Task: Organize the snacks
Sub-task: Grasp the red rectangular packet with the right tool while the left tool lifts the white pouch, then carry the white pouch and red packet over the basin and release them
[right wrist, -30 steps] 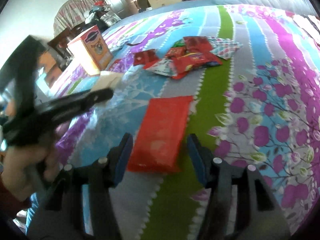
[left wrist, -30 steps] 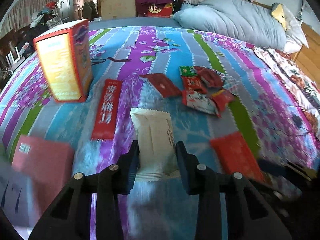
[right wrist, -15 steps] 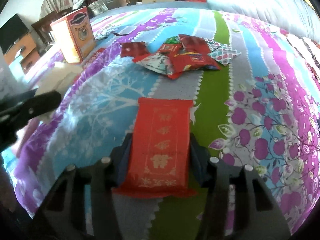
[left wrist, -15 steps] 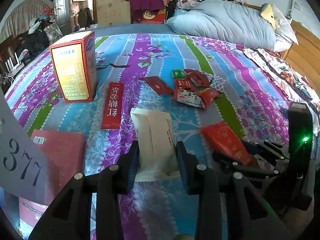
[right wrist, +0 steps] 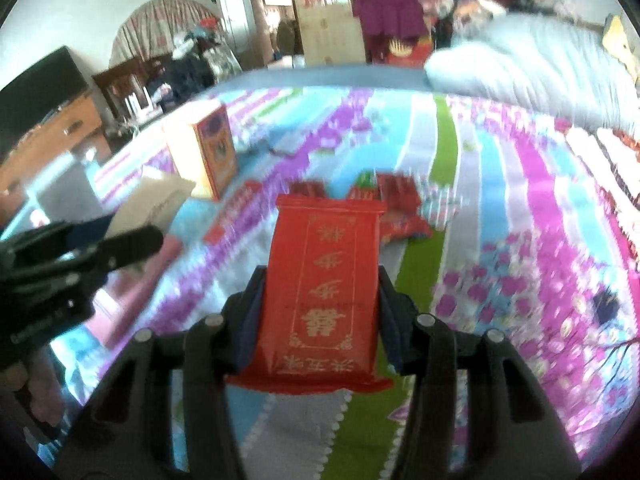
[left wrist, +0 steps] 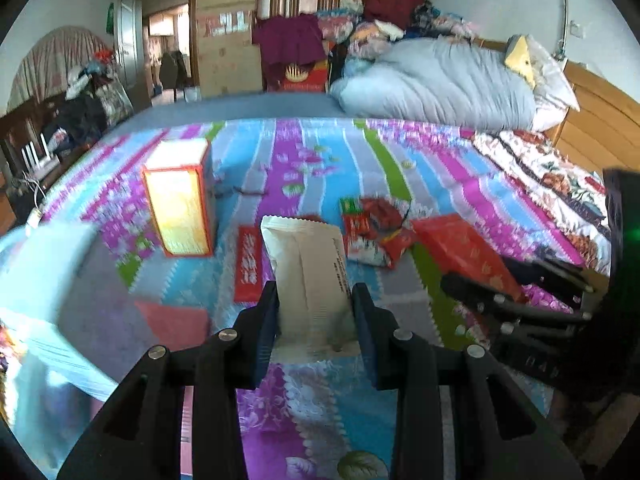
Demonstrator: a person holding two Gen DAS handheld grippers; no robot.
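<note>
My left gripper (left wrist: 314,312) is shut on a cream snack packet (left wrist: 308,268) and holds it above the bedspread. My right gripper (right wrist: 320,300) is shut on a red packet with gold print (right wrist: 324,284), also lifted; the red packet also shows in the left wrist view (left wrist: 464,252). The left gripper and its cream packet (right wrist: 152,208) appear at the left of the right wrist view. A pile of small red snack packets (left wrist: 376,228) lies in the middle of the bed. A long red packet (left wrist: 249,264) lies flat beside it.
An orange-and-yellow box (left wrist: 180,200) stands upright on the striped bedspread (left wrist: 460,184) at the left. A flat pink box (left wrist: 176,324) lies near me. A grey duvet (left wrist: 440,84) and pillows lie at the far right. Furniture and clutter line the left side.
Both grippers have risen off the bed with their packets. The right gripper went from open around the red packet to shut on it. The numbered card has left the left view.
</note>
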